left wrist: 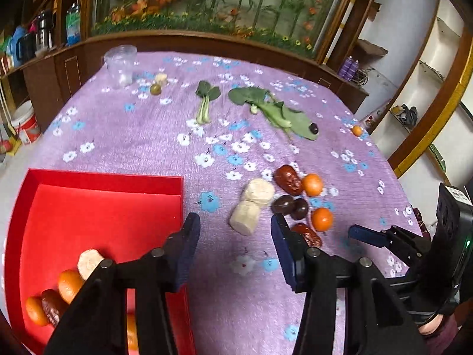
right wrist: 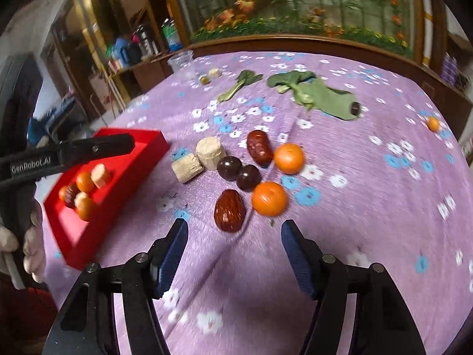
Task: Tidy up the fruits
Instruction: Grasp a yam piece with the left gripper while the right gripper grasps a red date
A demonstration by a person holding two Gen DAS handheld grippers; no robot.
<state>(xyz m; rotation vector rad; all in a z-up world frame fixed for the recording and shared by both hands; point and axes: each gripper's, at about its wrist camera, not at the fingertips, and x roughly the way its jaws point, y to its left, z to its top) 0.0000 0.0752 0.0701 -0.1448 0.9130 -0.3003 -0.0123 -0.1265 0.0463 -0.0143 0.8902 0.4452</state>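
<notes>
Sorting is judged partly done: several fruits are seen in the red tray (left wrist: 103, 179), a cluster (right wrist: 251, 174) remains loose on the tabletop (right wrist: 369, 207), both left tongs (left wrist: 235, 251) and right tongs (right wrist: 235, 256) are parted and empty, so a descent onto the nearest date (right wrist: 229, 211) is called for.

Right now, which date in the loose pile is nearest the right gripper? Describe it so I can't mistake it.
Start at the red tray, then go right to the pile on the purple cloth. The date is the wrinkled brown-red fruit at the pile's near edge, just left of an orange.
</notes>
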